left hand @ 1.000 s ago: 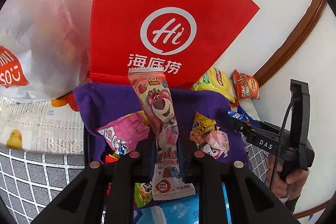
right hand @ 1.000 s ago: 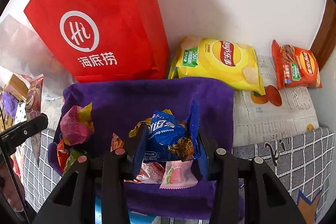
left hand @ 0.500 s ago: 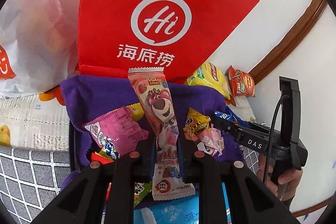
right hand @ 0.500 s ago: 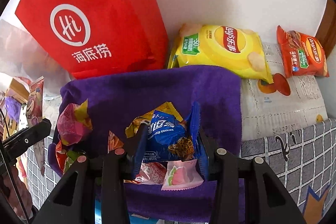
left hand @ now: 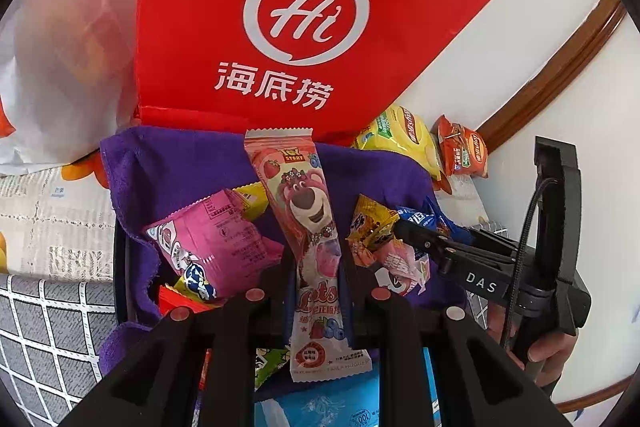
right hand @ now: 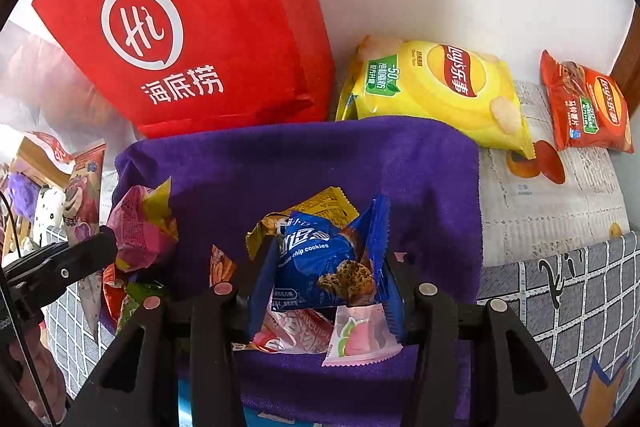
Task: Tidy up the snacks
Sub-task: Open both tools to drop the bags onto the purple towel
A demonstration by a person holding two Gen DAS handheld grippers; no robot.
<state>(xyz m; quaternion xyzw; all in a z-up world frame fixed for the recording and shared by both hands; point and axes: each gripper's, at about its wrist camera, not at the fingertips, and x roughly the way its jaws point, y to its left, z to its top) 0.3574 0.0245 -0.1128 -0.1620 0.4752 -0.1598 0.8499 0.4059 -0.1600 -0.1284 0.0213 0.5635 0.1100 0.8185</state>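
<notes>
My left gripper is shut on a long pink bear-print snack stick and holds it upright over a basket lined with purple cloth. My right gripper is shut on a blue chocolate chip cookie packet above the same purple cloth. Several small snack packets lie in the basket, among them a pink packet and a yellow one. The right gripper shows at the right of the left wrist view.
A red Haidilao bag stands against the wall behind the basket. A yellow Lay's bag and a small red Lay's bag lie to its right. A white plastic bag is at the left. A blue box lies below.
Both grippers keep their hold. The views have shifted a little closer over the basket, and the scene sits slightly lower and to the right in the right wrist view.
</notes>
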